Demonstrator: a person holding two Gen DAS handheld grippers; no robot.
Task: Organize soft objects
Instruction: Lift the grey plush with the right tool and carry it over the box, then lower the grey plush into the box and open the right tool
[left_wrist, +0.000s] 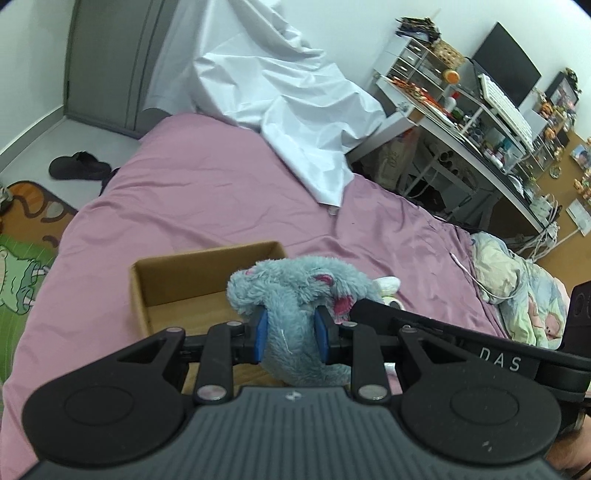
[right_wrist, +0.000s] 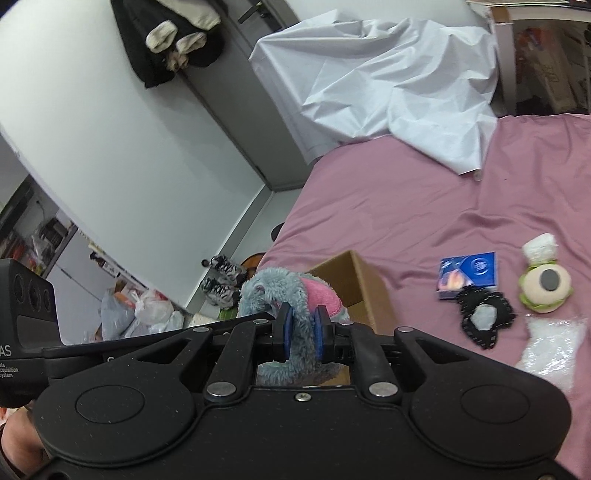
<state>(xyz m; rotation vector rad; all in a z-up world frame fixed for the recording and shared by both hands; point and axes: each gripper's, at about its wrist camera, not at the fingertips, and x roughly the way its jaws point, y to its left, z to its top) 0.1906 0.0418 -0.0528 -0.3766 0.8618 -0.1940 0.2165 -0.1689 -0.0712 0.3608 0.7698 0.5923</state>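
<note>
Left wrist view: cardboard box (left_wrist: 184, 280) sits open on the pink bedsheet (left_wrist: 207, 192). The part of its floor that shows is bare; its near side is hidden behind the left gripper (left_wrist: 291, 334). Jaws are clamped on a grey plush (left_wrist: 295, 295), which hangs over the box's right part. Whether the plush touches the box floor cannot be told. The right gripper's arm crosses in from the right, tip buried in the plush fur. A small white toy behind the plush is mostly hidden. White sheet (left_wrist: 295, 103) drapes onto the bed; cluttered desk (left_wrist: 461, 122) at right.

Right wrist view: right gripper (right_wrist: 303, 332) has its pads pinched on a narrow limb of the same plush (right_wrist: 280, 291), pink patch up. Box (right_wrist: 354, 288) is behind it, interior mostly blocked. On the sheet to the right: blue card (right_wrist: 469, 277), black felt piece (right_wrist: 484, 321), one-eyed green toy (right_wrist: 545, 284), blurred white bag (right_wrist: 554, 347) cut by the gripper body.
</note>
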